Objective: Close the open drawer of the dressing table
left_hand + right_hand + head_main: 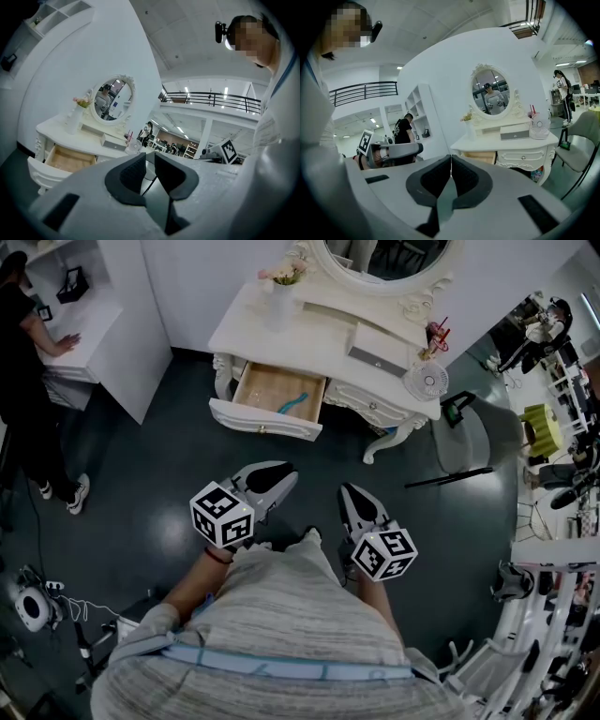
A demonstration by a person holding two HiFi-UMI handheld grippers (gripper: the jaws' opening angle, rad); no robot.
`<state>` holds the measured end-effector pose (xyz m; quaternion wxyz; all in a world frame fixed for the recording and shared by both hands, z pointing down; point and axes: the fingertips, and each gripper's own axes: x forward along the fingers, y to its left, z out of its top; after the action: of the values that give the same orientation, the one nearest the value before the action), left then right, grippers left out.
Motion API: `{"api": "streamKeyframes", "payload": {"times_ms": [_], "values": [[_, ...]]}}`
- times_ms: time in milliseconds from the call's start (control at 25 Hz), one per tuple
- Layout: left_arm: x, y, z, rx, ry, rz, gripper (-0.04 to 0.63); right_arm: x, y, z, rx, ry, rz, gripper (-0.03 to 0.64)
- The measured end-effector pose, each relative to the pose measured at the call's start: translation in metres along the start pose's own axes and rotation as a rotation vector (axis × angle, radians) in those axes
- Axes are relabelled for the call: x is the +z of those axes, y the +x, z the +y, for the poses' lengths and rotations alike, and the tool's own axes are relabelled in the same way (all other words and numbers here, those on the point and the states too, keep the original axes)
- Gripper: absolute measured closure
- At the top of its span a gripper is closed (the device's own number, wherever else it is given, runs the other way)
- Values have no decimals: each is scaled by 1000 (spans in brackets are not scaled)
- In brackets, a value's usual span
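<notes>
A dark floor [141, 484] fills most of the head view. On it stands the white dressing table [309, 338], against the white wall and well ahead of both grippers. A person in black [23, 362] stands at a white desk [89, 343] off to the left, and a grey chair [464, 442] sits just right of the dressing table. An oval mirror [389, 254] in a carved frame rises from the back of the tabletop.

The drawer [267, 418] on the table's left side is pulled far out, its wooden bottom showing and its white front facing the grippers. Neither gripper touches it.

The left gripper [278, 474] is held level. Its fingers [133, 173] are released, with a narrow gap between them and nothing in it. The right gripper [354, 493] tilts slightly down. Its fingers [436, 180] are clenched together on nothing.

On the tabletop are a small white box with a drawer [380, 346], a white vase of flowers [278, 296] near the left end, and a small round fan [427, 382] at the right corner. A slim teal object [293, 403] lies inside the open drawer.
</notes>
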<state>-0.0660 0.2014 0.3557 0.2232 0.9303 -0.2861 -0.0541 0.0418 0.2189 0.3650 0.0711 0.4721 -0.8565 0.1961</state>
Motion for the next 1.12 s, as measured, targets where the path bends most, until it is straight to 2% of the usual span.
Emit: {"api": "streamKeyframes", "payload": {"times_ms": [280, 560, 1120], "values": [[-5, 18, 12, 15, -25, 13, 526, 1, 11, -22, 1, 12, 23, 606], [-4, 44, 39, 60, -39, 40, 526, 17, 49, -48, 52, 16, 27, 606], [0, 133, 106, 122, -91, 85, 526, 43, 136, -113, 165, 40, 82, 606]]}}
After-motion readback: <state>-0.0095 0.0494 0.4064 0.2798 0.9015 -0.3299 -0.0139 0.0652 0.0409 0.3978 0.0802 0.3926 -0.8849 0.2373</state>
